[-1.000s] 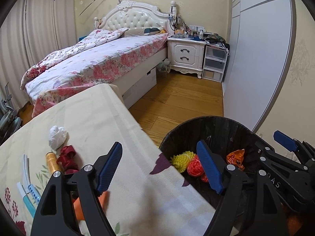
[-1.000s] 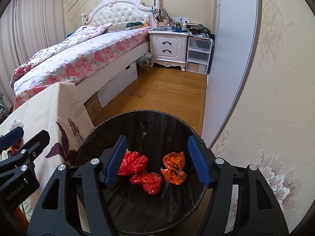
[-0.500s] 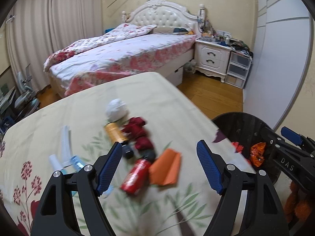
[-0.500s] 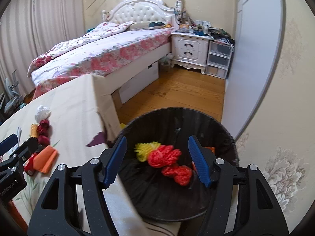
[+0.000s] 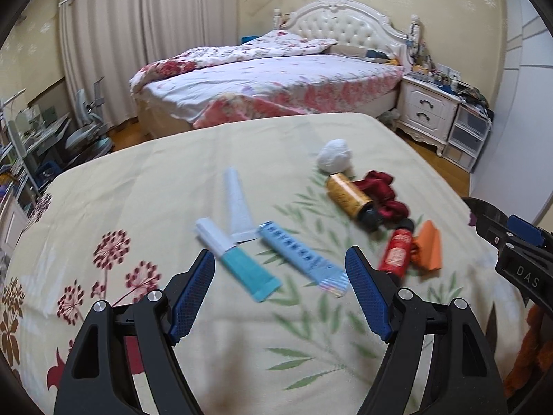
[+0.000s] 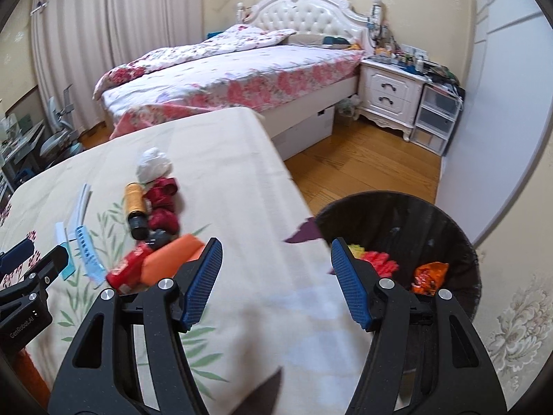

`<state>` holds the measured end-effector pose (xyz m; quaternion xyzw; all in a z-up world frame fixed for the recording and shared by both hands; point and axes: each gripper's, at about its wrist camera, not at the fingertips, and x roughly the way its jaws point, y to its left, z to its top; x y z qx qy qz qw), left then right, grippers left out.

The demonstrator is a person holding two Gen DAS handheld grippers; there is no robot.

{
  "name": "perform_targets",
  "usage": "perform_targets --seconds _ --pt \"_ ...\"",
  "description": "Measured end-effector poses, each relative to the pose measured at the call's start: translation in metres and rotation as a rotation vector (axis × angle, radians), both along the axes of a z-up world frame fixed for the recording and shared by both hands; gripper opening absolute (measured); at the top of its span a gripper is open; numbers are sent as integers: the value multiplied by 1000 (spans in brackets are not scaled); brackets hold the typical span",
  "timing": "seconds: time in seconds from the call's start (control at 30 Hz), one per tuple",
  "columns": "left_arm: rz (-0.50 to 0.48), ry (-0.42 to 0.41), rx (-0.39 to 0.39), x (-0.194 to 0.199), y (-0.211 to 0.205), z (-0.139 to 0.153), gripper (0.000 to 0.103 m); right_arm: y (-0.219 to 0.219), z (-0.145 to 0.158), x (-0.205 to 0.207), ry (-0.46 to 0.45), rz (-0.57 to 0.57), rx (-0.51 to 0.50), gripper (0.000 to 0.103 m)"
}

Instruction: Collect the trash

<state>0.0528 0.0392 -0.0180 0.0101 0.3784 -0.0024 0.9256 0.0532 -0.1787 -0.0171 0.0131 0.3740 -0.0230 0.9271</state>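
Trash lies in a little pile on the table, and more sits in the black bin beside it.

On the flowery cloth there is a white paper ball, a gold tube, dark red scraps, a red can and an orange paper, all close together or touching. Three blue and white tubes lie just to the left of the pile. Inside the bin are yellow, red and orange wads. The left gripper hangs over the blue tubes with its jaws apart and nothing in them. The right gripper hangs over the table edge, between the pile and the bin, and its jaws are apart and bare too. A bed stands behind the table.
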Motion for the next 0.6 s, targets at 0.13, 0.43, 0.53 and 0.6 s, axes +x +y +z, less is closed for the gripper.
perform_targets --seconds 0.13,0.43,0.53,0.6 --pt "51 4 -1 -5 25 -4 76 22 -1 7 9 36 3 64" --pt "100 19 -26 -10 54 -11 76 48 -14 23 53 52 -20 73" --pt "100 22 -31 -11 58 -13 76 46 -19 21 72 50 -23 73" --pt "99 27 -36 -11 59 -15 76 45 -21 18 78 49 -30 73"
